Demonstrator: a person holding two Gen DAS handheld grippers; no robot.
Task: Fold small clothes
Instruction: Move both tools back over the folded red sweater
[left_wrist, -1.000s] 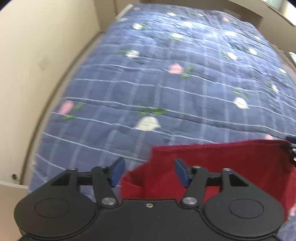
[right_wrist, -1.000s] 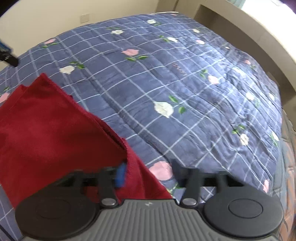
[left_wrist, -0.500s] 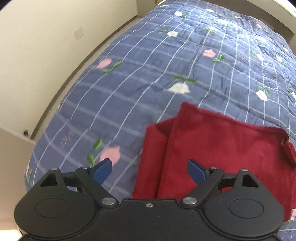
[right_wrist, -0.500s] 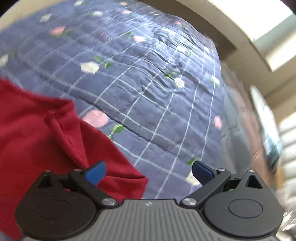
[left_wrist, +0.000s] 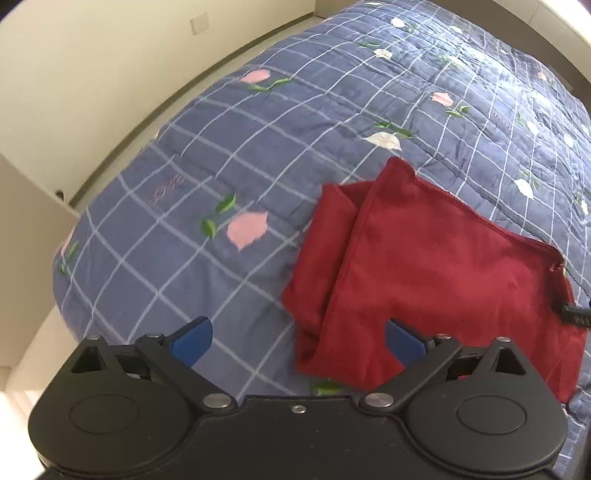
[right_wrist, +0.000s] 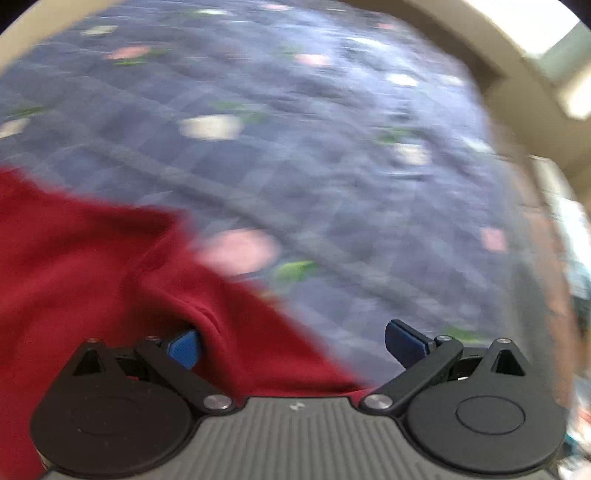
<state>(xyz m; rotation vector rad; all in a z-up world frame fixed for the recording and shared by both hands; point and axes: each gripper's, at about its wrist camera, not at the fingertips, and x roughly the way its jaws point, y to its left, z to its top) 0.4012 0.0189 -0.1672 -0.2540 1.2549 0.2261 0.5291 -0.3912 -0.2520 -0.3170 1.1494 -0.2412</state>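
A small dark red garment (left_wrist: 424, 266) lies folded on the blue checked quilt (left_wrist: 258, 155), with a narrower layer showing along its left edge. My left gripper (left_wrist: 297, 341) hovers over the garment's near left corner, its jaws still opening wide; the blue pads (left_wrist: 192, 341) press on nothing. In the blurred right wrist view the same red garment (right_wrist: 92, 266) fills the lower left. My right gripper (right_wrist: 293, 343) stands open above the garment's right edge, and a fold of cloth partly hides its left pad (right_wrist: 184, 349).
The quilt (right_wrist: 332, 147) with pink and white flowers covers the whole bed. A cream wall (left_wrist: 92, 74) and skirting run along the bed's left side. A pale ledge (right_wrist: 517, 55) and window sit beyond the bed's far right. The tip of the other gripper (left_wrist: 576, 315) shows at the garment's right edge.
Both grippers opened wide and let go of the red garment, which now lies folded on the quilt. The left gripper swung left across the bed; the right one rolled and dipped.
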